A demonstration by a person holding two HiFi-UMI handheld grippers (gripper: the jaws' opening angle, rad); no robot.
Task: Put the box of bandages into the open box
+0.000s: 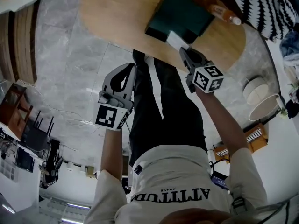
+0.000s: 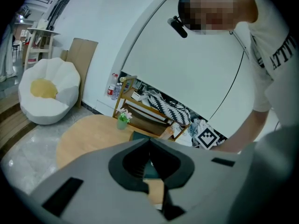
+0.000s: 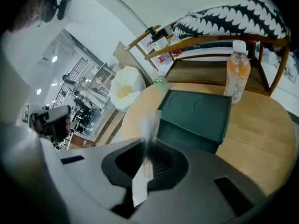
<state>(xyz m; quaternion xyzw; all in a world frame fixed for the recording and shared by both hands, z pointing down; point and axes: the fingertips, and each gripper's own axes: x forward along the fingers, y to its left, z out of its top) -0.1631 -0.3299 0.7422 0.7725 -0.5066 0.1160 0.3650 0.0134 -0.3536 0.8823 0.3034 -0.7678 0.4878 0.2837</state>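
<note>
A dark green box (image 1: 180, 17) lies on the round wooden table (image 1: 107, 13); it also shows in the right gripper view (image 3: 196, 113) just beyond the jaws. My right gripper (image 1: 183, 48) is at the table's near edge, shut on a thin white box of bandages (image 1: 176, 39), which is seen edge-on between the pads (image 3: 139, 183). It is held close to the green box's near side. My left gripper (image 1: 130, 69) hangs lower, off the table, above the person's legs. Its jaws (image 2: 149, 141) are shut with nothing between them.
A bottle of orange drink (image 1: 225, 14) stands on the table beside the green box. A small green pot (image 2: 122, 120) sits at the table's far side. A wooden shelf with a zebra-pattern cloth (image 1: 266, 8) is behind the table. Two round white stools (image 1: 259, 99) stand at the right.
</note>
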